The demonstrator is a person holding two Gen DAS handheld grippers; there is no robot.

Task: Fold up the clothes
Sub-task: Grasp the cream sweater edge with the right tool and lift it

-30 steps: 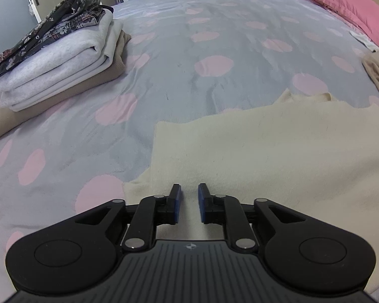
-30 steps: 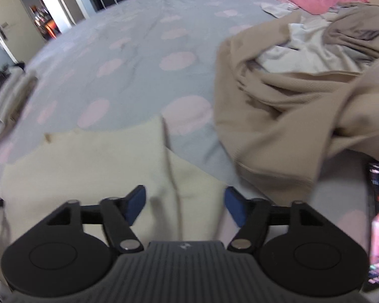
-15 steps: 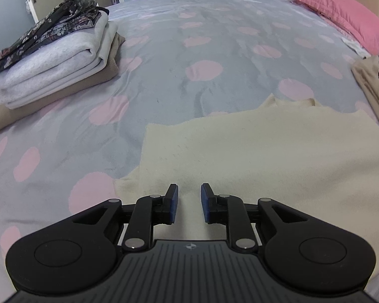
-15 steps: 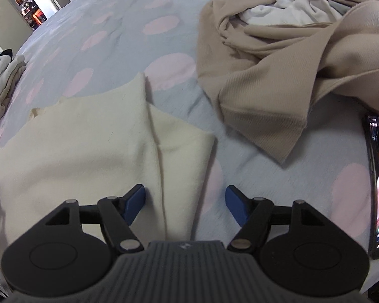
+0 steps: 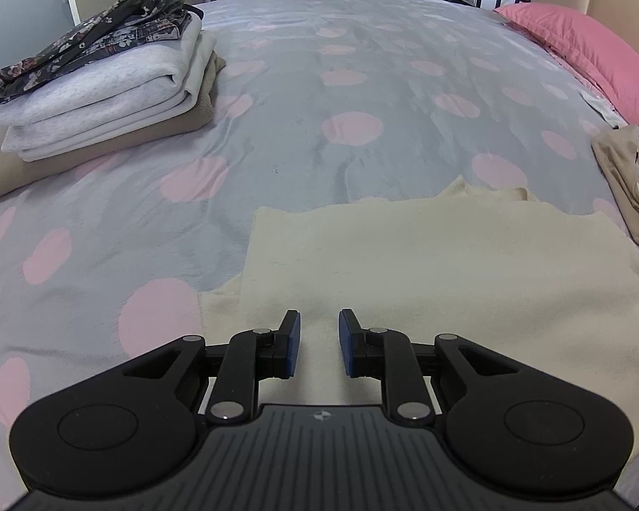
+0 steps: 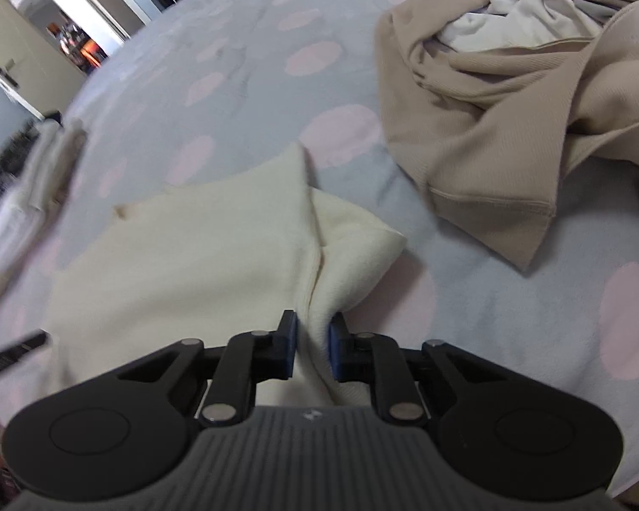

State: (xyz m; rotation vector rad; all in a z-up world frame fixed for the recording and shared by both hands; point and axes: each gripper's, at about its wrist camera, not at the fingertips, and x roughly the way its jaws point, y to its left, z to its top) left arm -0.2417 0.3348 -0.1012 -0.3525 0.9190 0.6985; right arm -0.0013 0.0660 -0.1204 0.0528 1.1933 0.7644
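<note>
My right gripper (image 6: 312, 332) has just closed its jaws and pinches a bunched ridge of the soft cream knit garment (image 6: 200, 255). My left gripper (image 5: 318, 331) stands narrowly parted over that flat fleecy cloth, nothing visibly clamped. Ahead lies a dotted grey bedspread (image 5: 341, 85).

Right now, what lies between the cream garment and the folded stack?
Only bare polka-dot bedspread between cream garment and folded stack, shown in the left wrist view.

Both wrist views look steeply down along their fingers, close over the bed (image 5: 319, 85). Both share the cream garment (image 5: 447, 264) (image 6: 183, 264) and folded stack (image 5: 106, 85).
</note>
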